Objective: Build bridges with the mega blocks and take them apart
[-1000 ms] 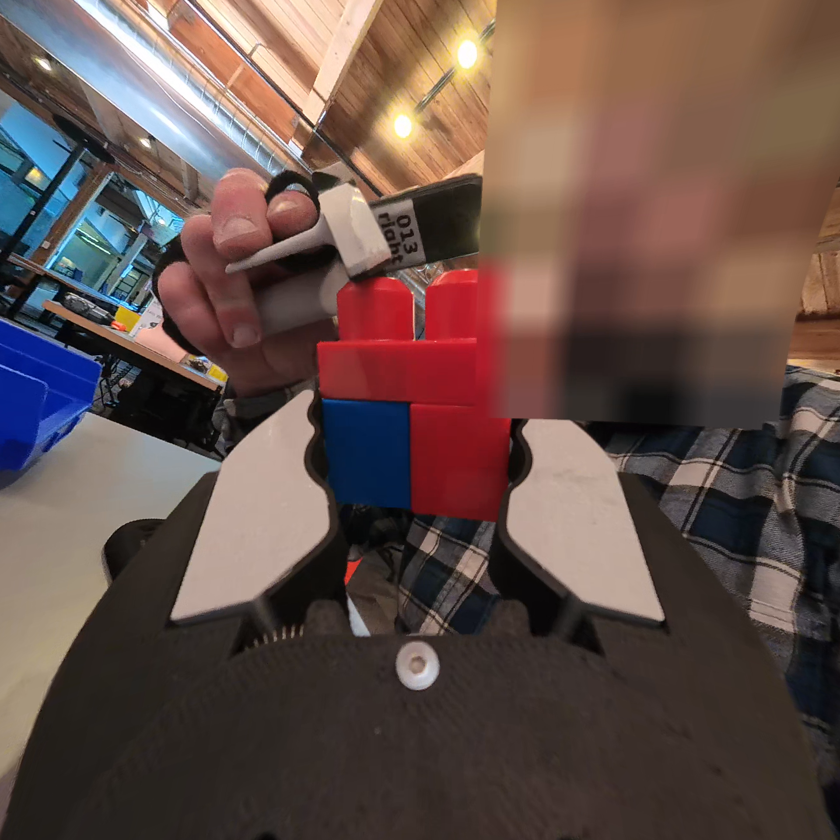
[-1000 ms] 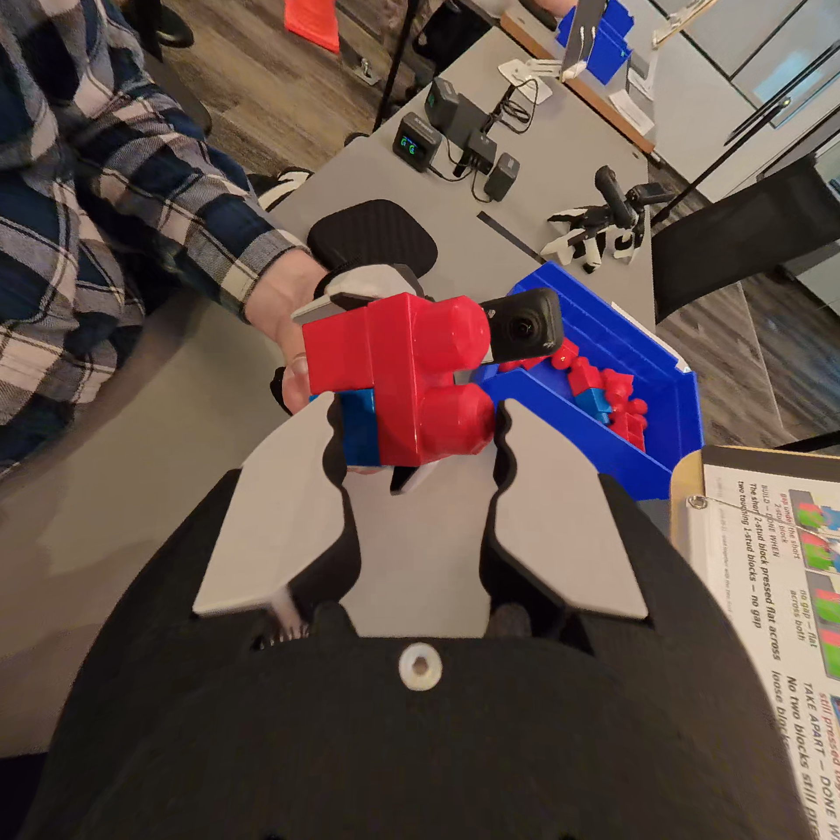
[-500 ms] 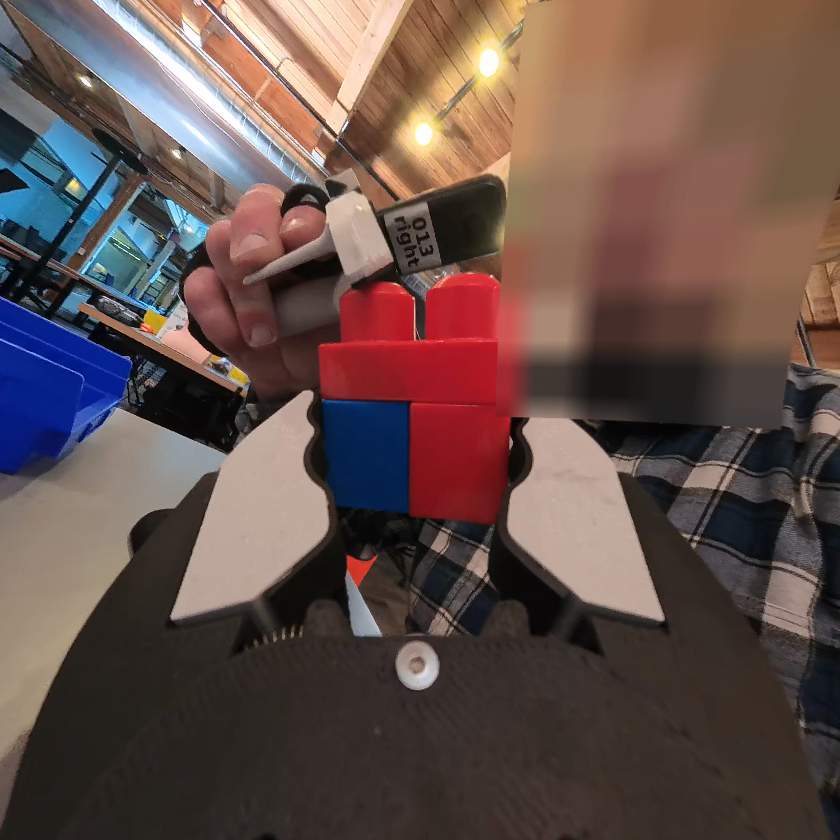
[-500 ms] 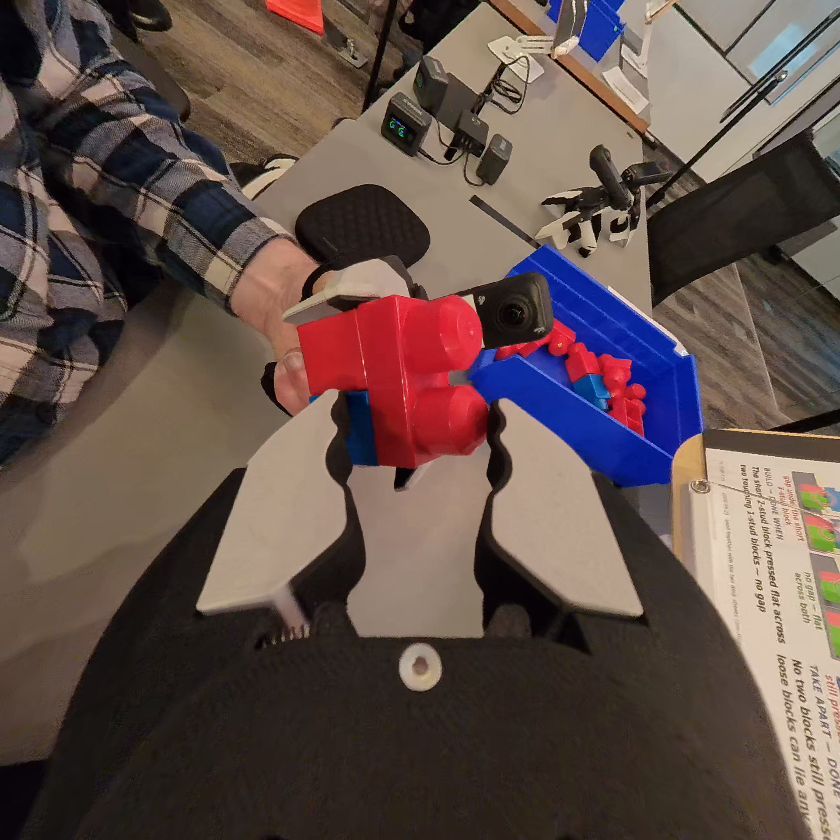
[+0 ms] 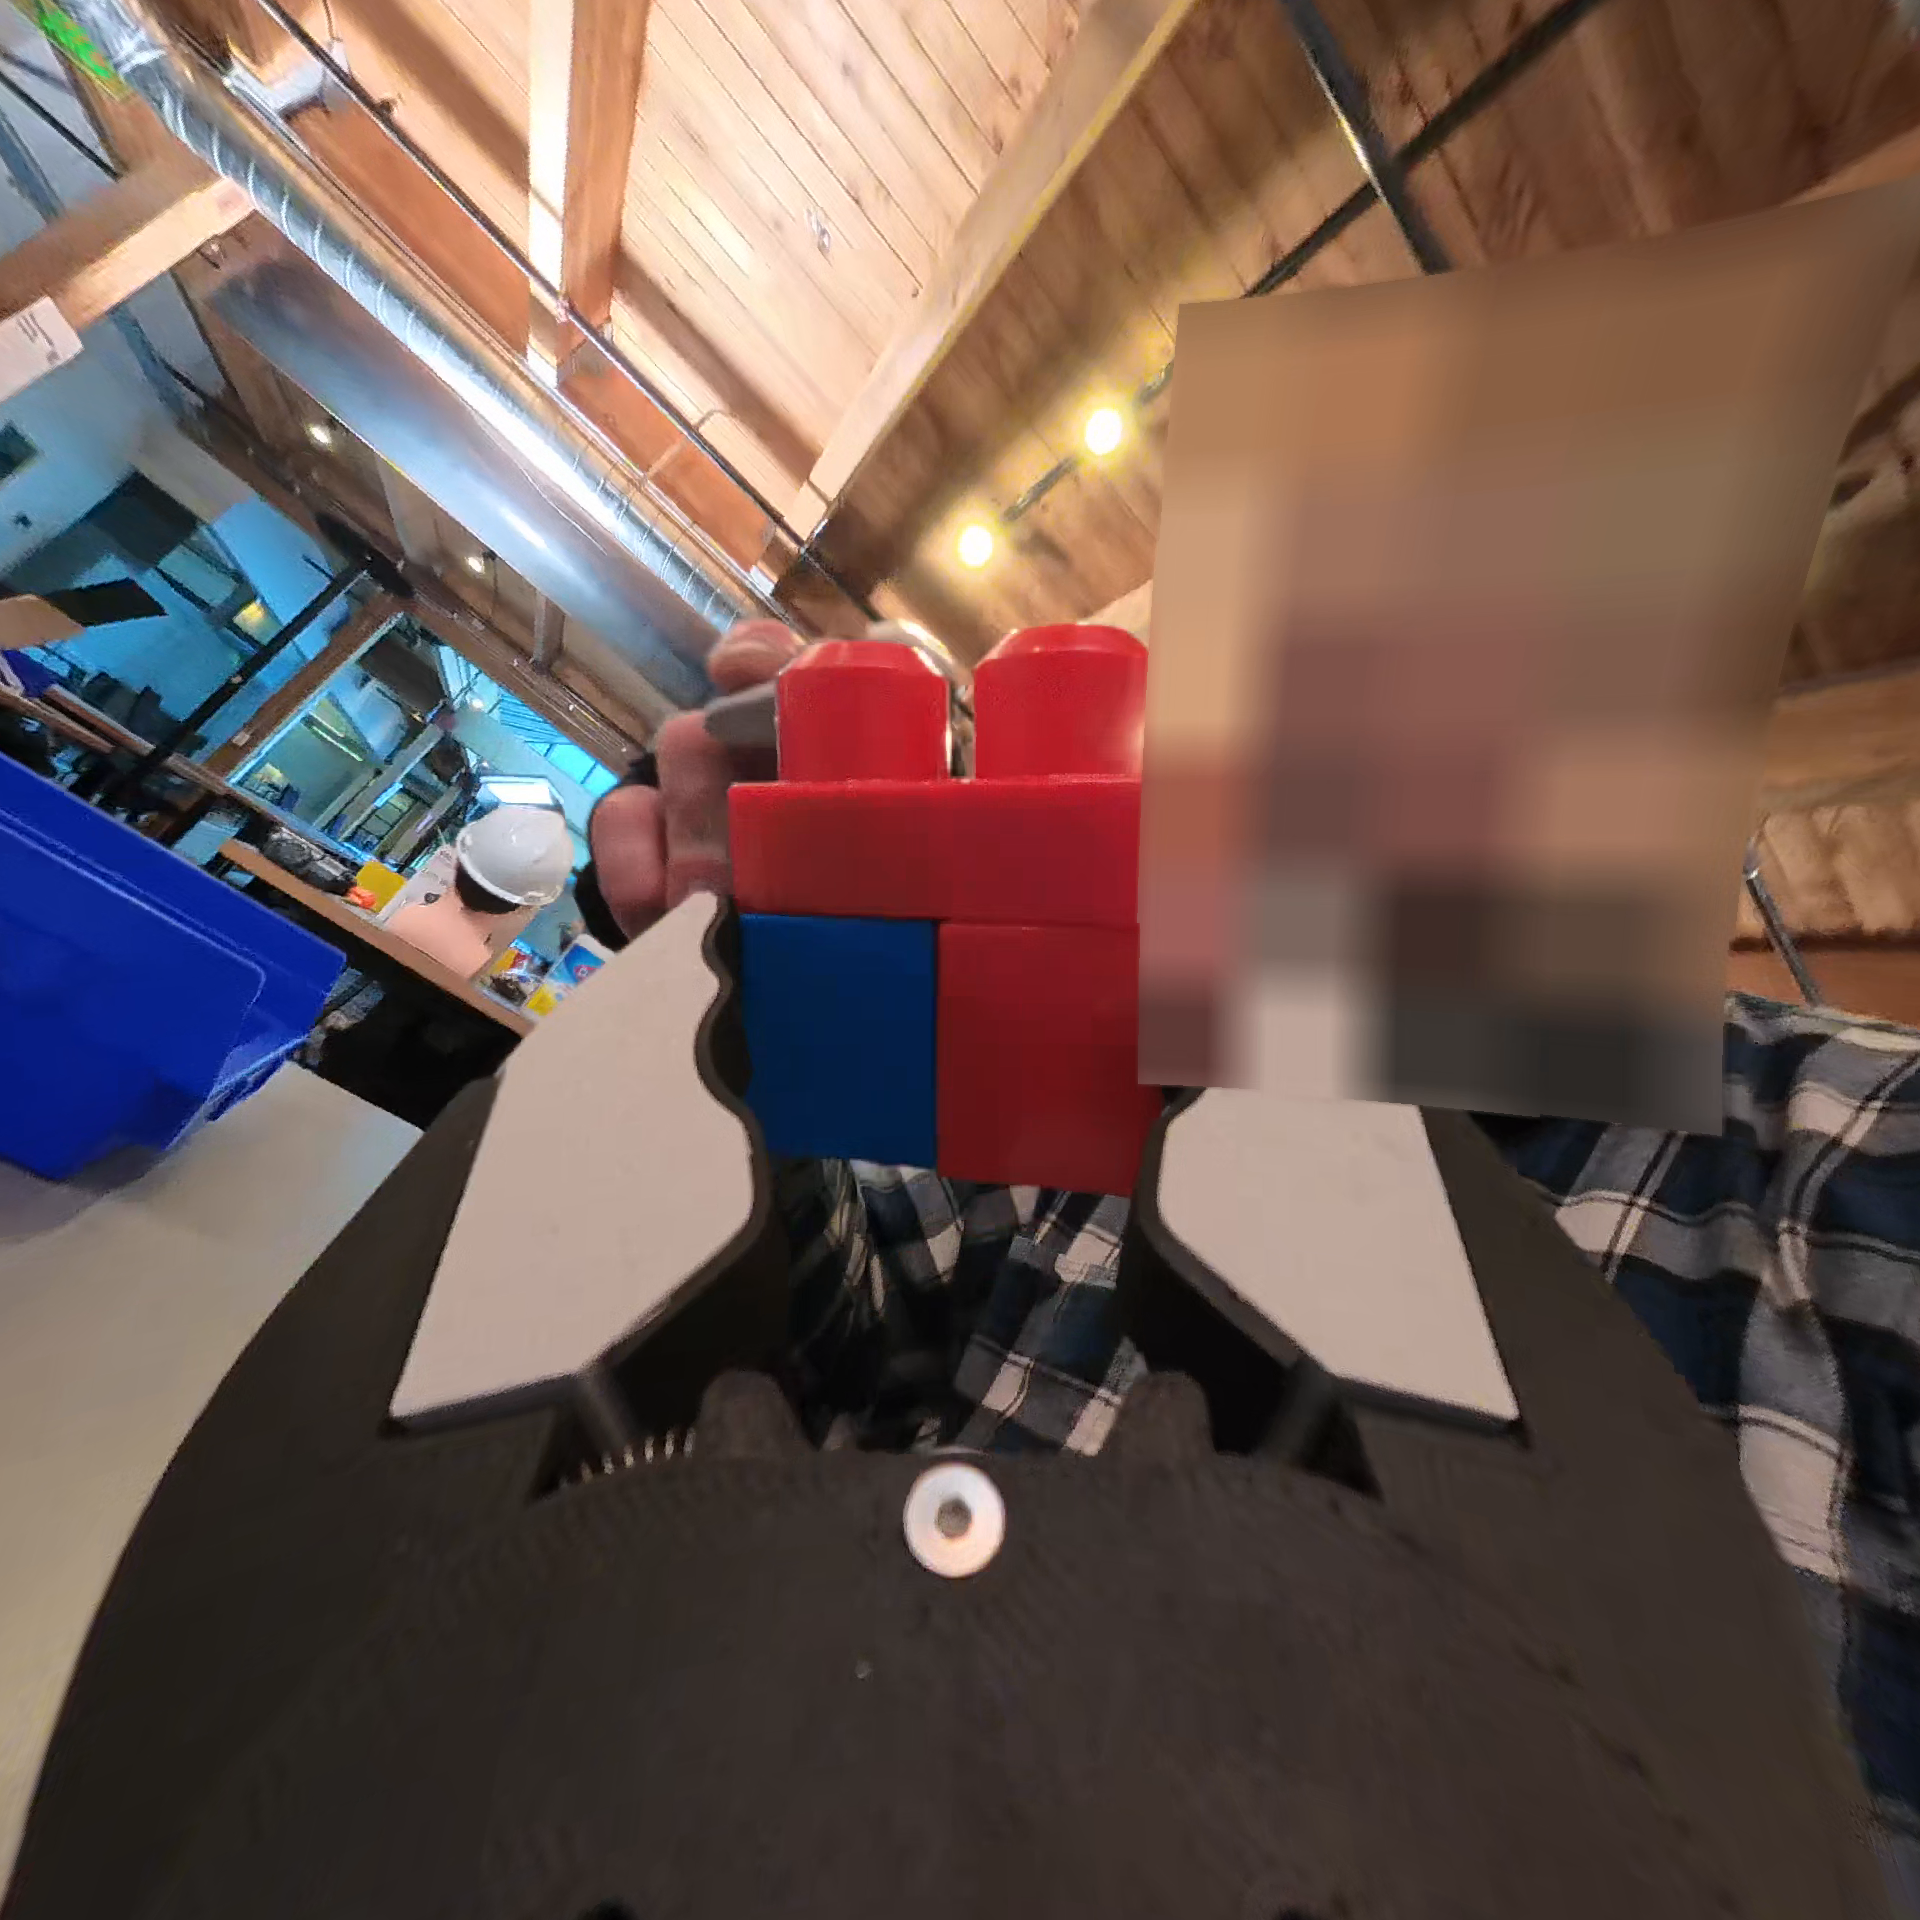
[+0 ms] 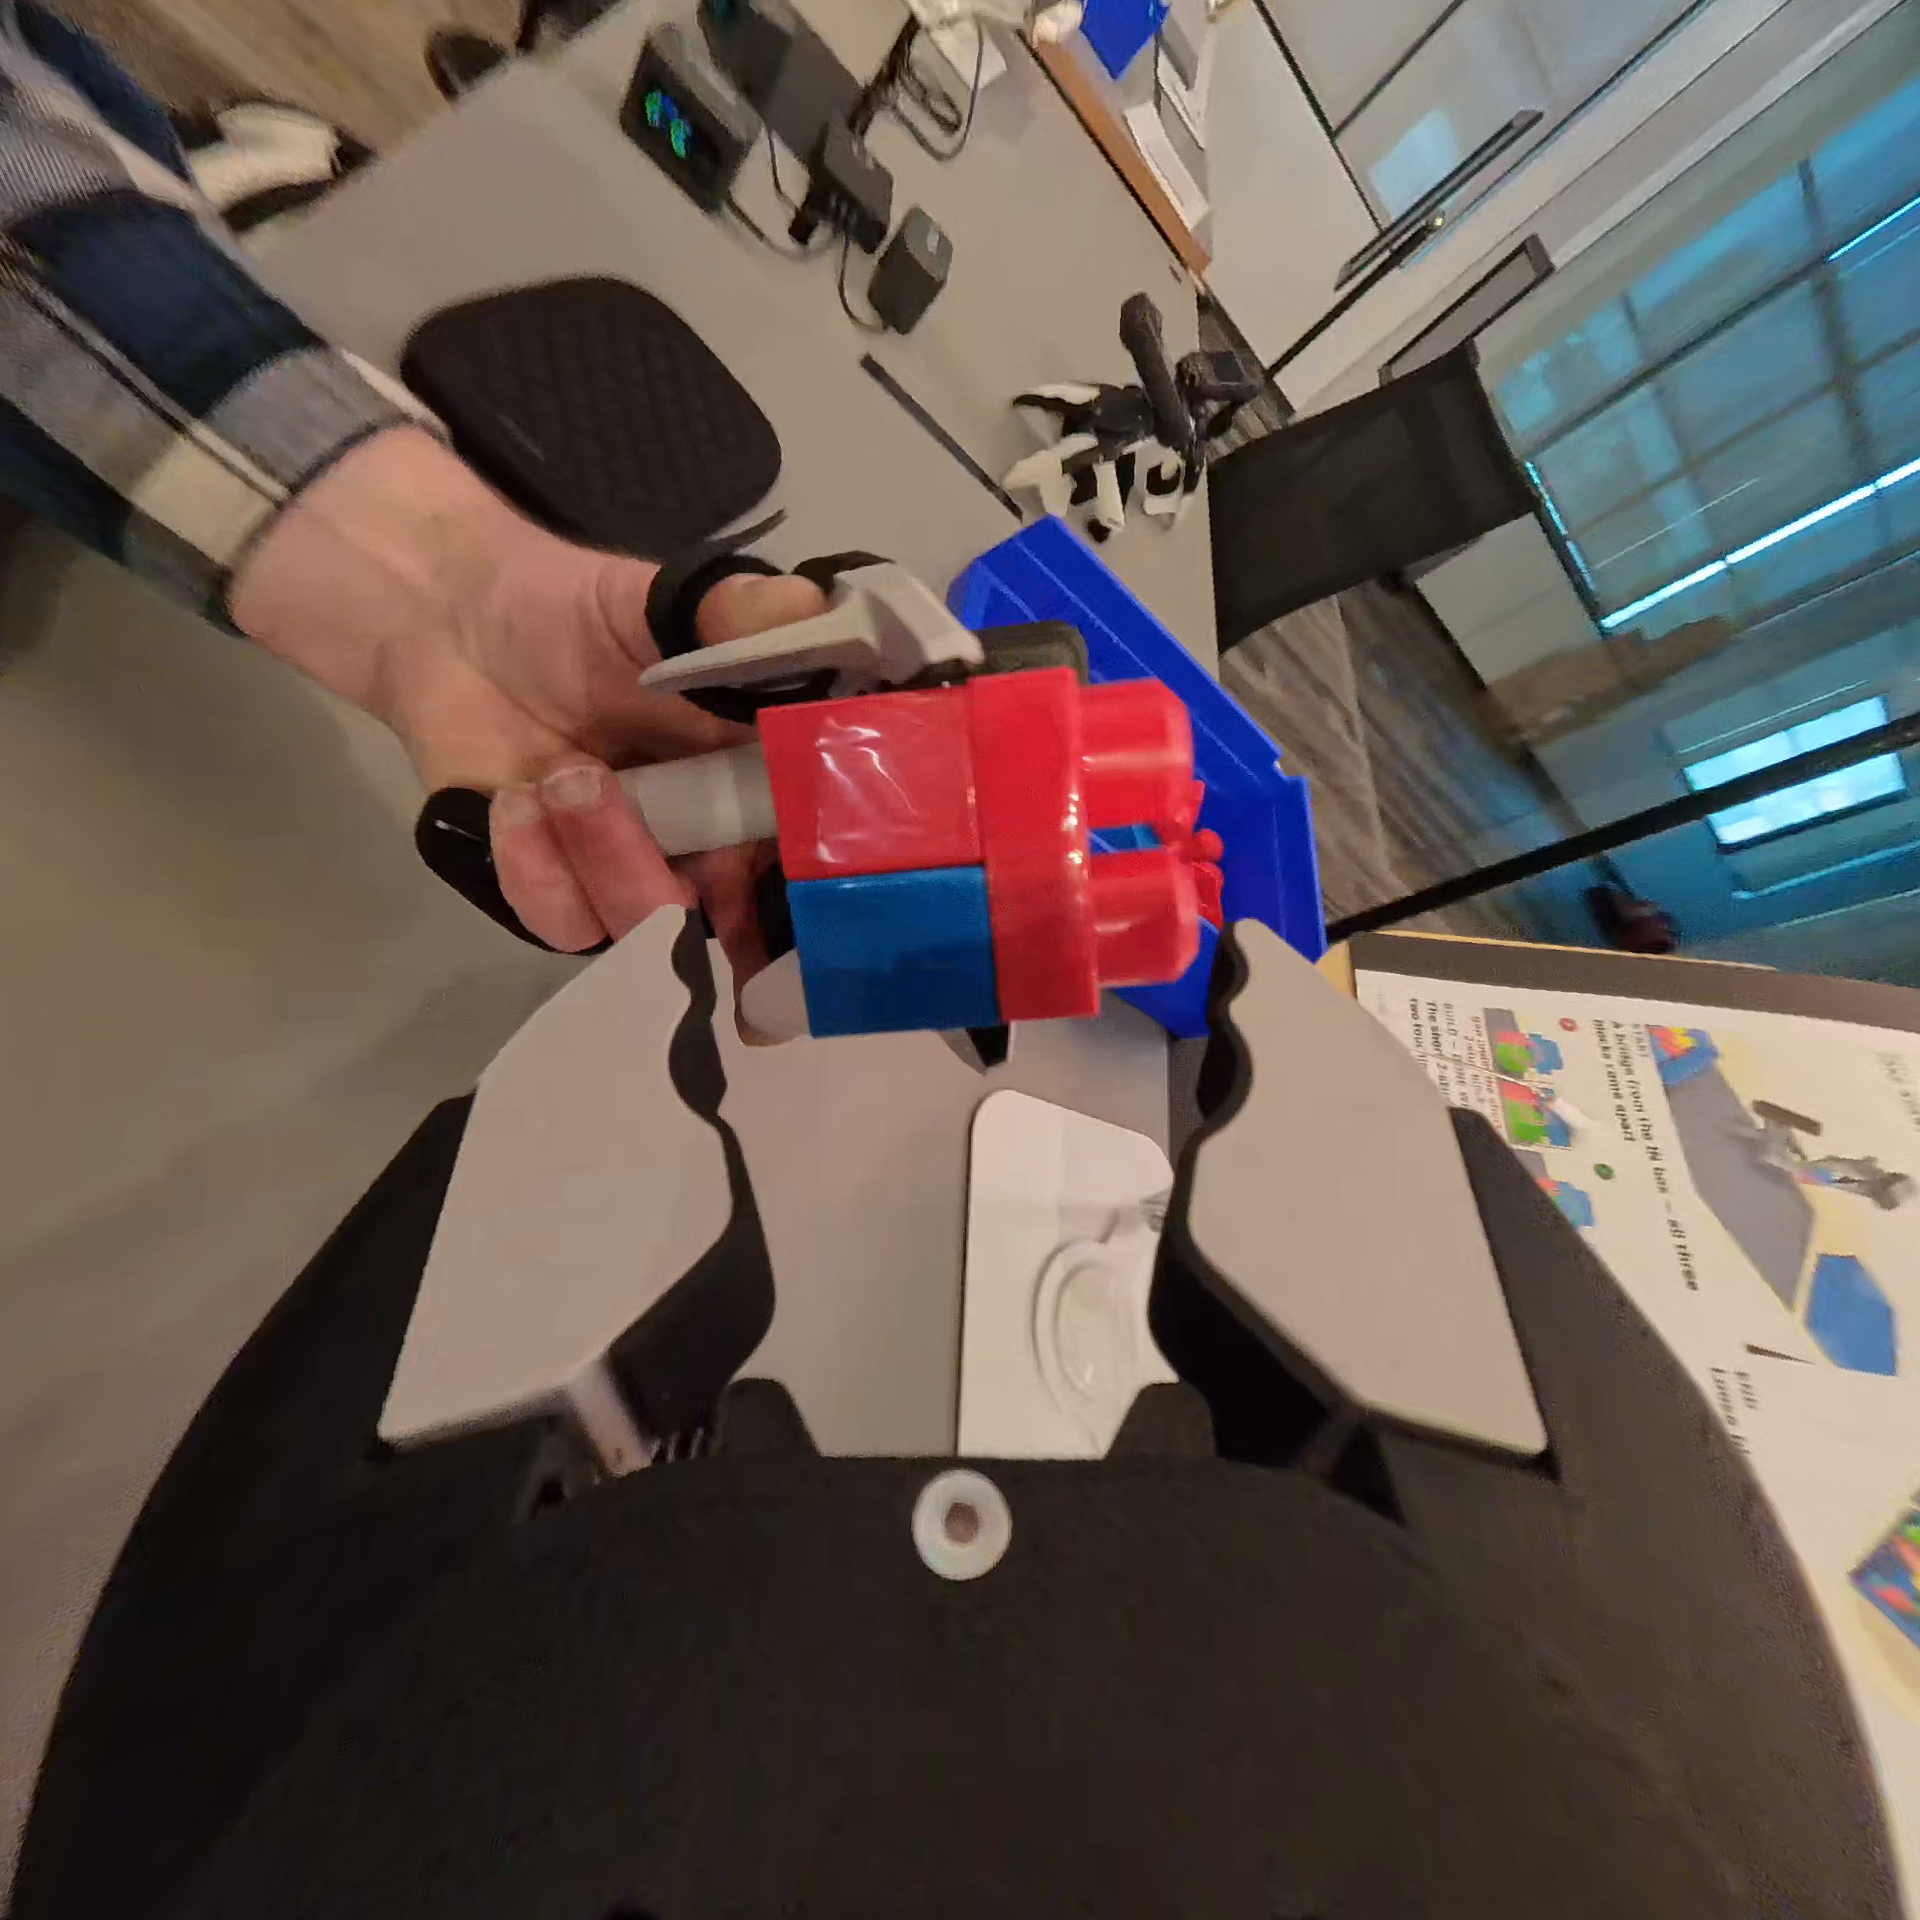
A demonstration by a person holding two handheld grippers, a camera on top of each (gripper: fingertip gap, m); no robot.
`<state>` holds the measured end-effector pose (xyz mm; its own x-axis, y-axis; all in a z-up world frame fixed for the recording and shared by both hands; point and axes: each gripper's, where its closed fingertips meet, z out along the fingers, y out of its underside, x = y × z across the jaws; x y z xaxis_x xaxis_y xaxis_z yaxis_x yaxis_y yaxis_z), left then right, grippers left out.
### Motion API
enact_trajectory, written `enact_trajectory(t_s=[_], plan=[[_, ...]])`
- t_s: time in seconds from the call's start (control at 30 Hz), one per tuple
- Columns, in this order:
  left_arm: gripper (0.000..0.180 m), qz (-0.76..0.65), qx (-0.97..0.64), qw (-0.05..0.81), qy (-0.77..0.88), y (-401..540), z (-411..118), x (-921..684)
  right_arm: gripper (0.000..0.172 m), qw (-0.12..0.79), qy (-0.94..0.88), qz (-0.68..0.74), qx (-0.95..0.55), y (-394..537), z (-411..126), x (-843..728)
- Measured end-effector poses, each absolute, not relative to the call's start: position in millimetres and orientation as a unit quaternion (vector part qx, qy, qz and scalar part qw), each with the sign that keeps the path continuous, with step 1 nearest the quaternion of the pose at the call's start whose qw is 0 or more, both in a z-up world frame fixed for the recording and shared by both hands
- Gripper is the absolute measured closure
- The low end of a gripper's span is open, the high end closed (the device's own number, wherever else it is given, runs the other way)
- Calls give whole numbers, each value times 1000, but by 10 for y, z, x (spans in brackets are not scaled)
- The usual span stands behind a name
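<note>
My left gripper (image 5: pixel 940 1029) is shut on a small bridge held in the air. Its pads press on the outer sides of a blue block (image 5: pixel 842 1034) and a red block (image 5: pixel 1039 1049) that sit side by side. A red two-stud block (image 5: pixel 935 847) is pressed across the tops of both. In the right wrist view the same bridge shows with the two-stud block (image 6: pixel 1039 842) pointing right, beside the blue block (image 6: pixel 894 951). My right gripper (image 6: pixel 958 935) is open. Its fingertips stand either side of the bridge with a gap to it.
A blue bin (image 6: pixel 1195 727) with more blocks stands behind the bridge; it is also at the left in the left wrist view (image 5: pixel 125 966). A clipboard with an instruction sheet (image 6: pixel 1662 1143) lies right. A black pad (image 6: pixel 592 416), a white card (image 6: pixel 1060 1278) and a spare gripper (image 6: pixel 1101 457) lie on the grey table. My two grippers' fingertips are within a few centimetres of each other.
My right gripper opened, let go of the red two-stud block and drew back a little. My left gripper kept its hold on the bridge and tilted upward.
</note>
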<state>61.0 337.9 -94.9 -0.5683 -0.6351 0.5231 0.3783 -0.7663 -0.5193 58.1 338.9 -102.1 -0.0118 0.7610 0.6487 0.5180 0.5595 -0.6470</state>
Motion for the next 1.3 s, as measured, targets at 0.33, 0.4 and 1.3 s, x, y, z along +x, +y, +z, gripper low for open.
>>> enact_trajectory(t_s=[0.33, 0.4, 1.3], plan=[[103, -873, -360, 271, 185, 3287, -965, 746, 88, 538, -710, 66, -449, 3439, -1105, 542], [102, -873, -362, 270, 185, 3287, -972, 754, 88, 534, -712, 65, -451, 3442, -1110, 549], [103, -917, -252, 246, 188, 3159, -906, 482, 81, 538, -637, 303, -461, 3333, -1048, 481]])
